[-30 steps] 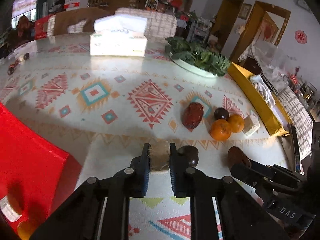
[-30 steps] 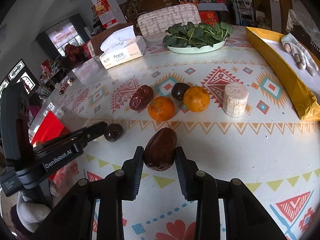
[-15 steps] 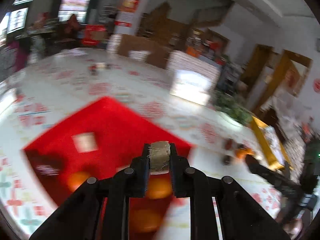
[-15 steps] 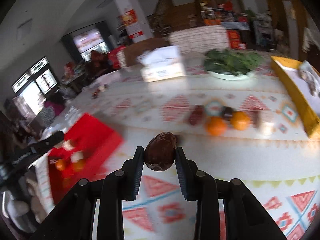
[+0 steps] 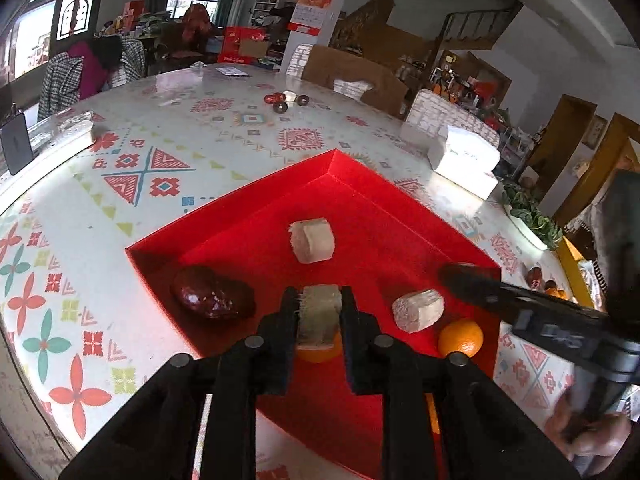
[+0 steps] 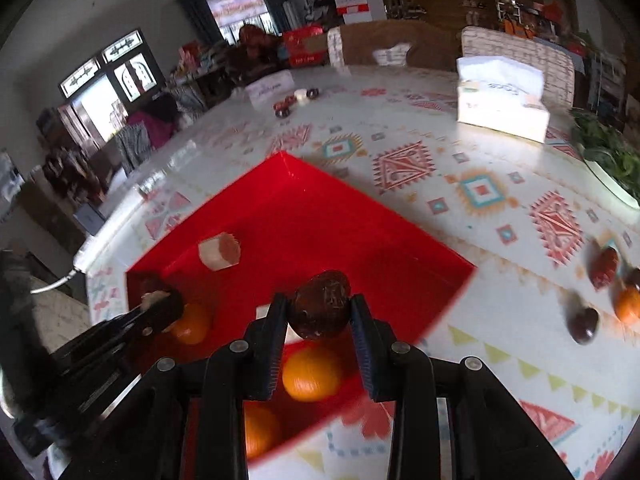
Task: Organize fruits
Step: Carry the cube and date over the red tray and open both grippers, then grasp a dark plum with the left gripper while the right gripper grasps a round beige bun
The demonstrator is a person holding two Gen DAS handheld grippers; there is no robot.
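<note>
The left gripper (image 5: pixel 319 312) was seen at the lower centre of the left wrist view, over the red tray (image 5: pixel 352 200). A pale block (image 5: pixel 319 316) sat between its fingers (image 5: pixel 287 320), and the fingers were opening; whether the pads were still pressed on the block could not be made out. Part of an orange (image 5: pixel 320 354) was hidden behind the block and fingers.

On the tray floor lay a dark red date (image 5: pixel 212 298) at the left, a second pale block (image 5: pixel 312 240) above centre, a third pale block (image 5: pixel 418 310) right of the fingers, and another orange (image 5: pixel 460 338) near the tray's right wall. The right gripper was seen only in part at the right edge of this view, its tip dark and blurred, with a hand (image 5: pixel 588 436) cut off at the lower right corner.

In the right wrist view, the right gripper (image 6: pixel 320 312) was closed on a dark brown date (image 6: pixel 320 304), held above the near part of the tray. Below it an orange (image 6: pixel 312 376) was blurred, and a further orange (image 6: pixel 258 430) was partly hidden by the gripper body. The left gripper's fingers entered from the lower left, covering part of an orange there.

On the patterned tabletop (image 6: pixel 480 240) at the right, loose fruit (image 6: pixel 584 322) lay blurred and partly cut off by the frame edge. A tissue box (image 6: pixel 502 100) stood at the upper right.
</note>
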